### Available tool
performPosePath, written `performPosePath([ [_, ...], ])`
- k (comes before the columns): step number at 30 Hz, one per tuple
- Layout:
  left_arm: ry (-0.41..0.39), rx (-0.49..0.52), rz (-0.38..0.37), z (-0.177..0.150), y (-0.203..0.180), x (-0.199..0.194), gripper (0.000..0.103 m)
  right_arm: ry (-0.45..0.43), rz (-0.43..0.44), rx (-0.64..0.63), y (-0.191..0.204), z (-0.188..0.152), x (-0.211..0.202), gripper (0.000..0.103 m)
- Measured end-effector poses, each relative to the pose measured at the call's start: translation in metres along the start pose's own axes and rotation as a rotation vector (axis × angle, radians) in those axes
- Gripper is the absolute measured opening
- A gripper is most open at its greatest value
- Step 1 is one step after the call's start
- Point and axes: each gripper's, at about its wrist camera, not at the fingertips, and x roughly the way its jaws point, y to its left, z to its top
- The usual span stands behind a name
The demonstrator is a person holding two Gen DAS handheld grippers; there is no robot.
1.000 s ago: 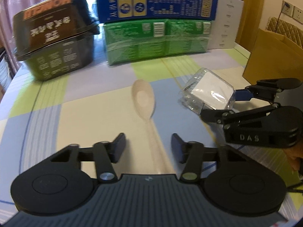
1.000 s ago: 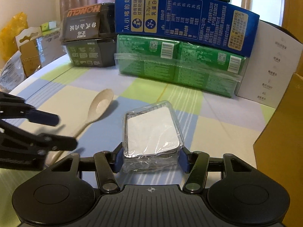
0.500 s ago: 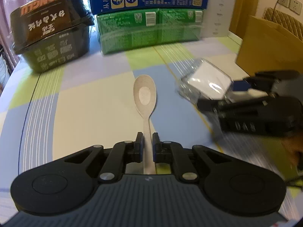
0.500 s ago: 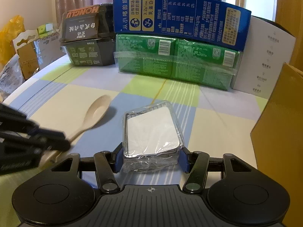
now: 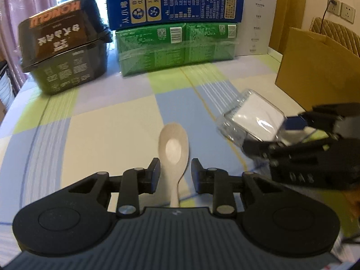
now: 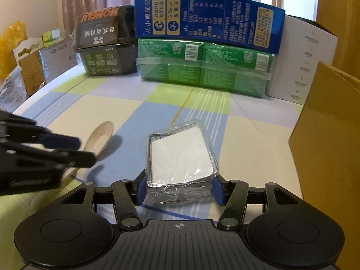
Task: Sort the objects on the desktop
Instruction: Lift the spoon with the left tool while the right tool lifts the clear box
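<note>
On the checked table (image 6: 247,144), the right tool (image 6: 178,190) clamps a clear plastic-wrapped box (image 6: 181,155) by its near end, apparently to carry it off for sorting; the left tool (image 5: 175,172), jaws parted, straddles the pale spoon (image 5: 173,150) lying flat between them, seemingly ungripped.

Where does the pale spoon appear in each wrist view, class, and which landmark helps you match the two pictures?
Left wrist view: spoon lies low centre, between the open left tongs.
Right wrist view: spoon sits at left, partly behind the left tongs.
Shared landmark: the blue carton on the green packs.
</note>
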Motion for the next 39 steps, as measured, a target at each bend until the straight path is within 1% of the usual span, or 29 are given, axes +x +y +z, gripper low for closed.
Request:
performPosePath([
  [3, -0.010, 0.003, 0.008, 0.002, -0.004, 0.011, 0.025, -0.006, -0.002, 0.001, -0.002, -0.001, 0.000, 0.053],
  [8, -0.033, -0.004, 0.025, 0.003, -0.003, 0.014, 0.025, -0.018, 0.001, 0.004, -0.004, -0.002, 0.001, 0.053],
  [9, -0.037, -0.006, 0.024, 0.003, -0.002, 0.014, 0.027, -0.021, 0.001, 0.007, -0.004, -0.002, 0.001, 0.053],
  [10, -0.038, -0.008, 0.017, 0.002, -0.001, 0.014, 0.031, -0.022, 0.001, 0.008, -0.004, -0.003, 0.001, 0.053],
  [13, -0.043, -0.010, 0.003, 0.003, 0.003, 0.016, 0.034, -0.025, 0.002, 0.010, -0.004, -0.003, 0.002, 0.053],
  [17, -0.048, -0.016, -0.009, 0.005, 0.008, 0.018, 0.034, -0.028, 0.008, 0.013, -0.005, -0.003, 0.002, 0.053],
  [23, -0.050, 0.023, -0.043, 0.005, 0.007, 0.019, 0.035, -0.040, 0.011, 0.008, -0.005, -0.005, 0.001, 0.054],
  [27, -0.052, 0.030, -0.045, 0.005, 0.004, 0.021, 0.035, -0.047, 0.011, 0.004, -0.005, -0.006, 0.002, 0.054],
  [29, -0.053, 0.039, -0.043, 0.004, 0.002, 0.020, 0.034, -0.054, 0.005, -0.003, -0.004, -0.007, 0.002, 0.055],
  [30, -0.053, 0.039, -0.047, 0.004, 0.002, 0.019, 0.029, -0.056, 0.002, -0.006, -0.004, -0.007, 0.002, 0.056],
  [32, -0.049, 0.046, -0.041, 0.004, 0.000, 0.017, 0.028, -0.059, -0.003, -0.010, -0.004, -0.007, 0.004, 0.060],
  [33, -0.048, 0.049, -0.038, 0.004, -0.001, 0.017, 0.028, -0.061, -0.006, -0.011, -0.004, -0.008, 0.005, 0.065],
  [34, -0.048, 0.048, -0.038, 0.004, -0.001, 0.016, 0.027, -0.062, -0.009, -0.010, -0.005, -0.008, 0.006, 0.067],
  [39, -0.053, 0.031, -0.037, 0.001, 0.001, 0.014, 0.027, -0.064, -0.001, -0.009, -0.007, -0.008, 0.009, 0.067],
])
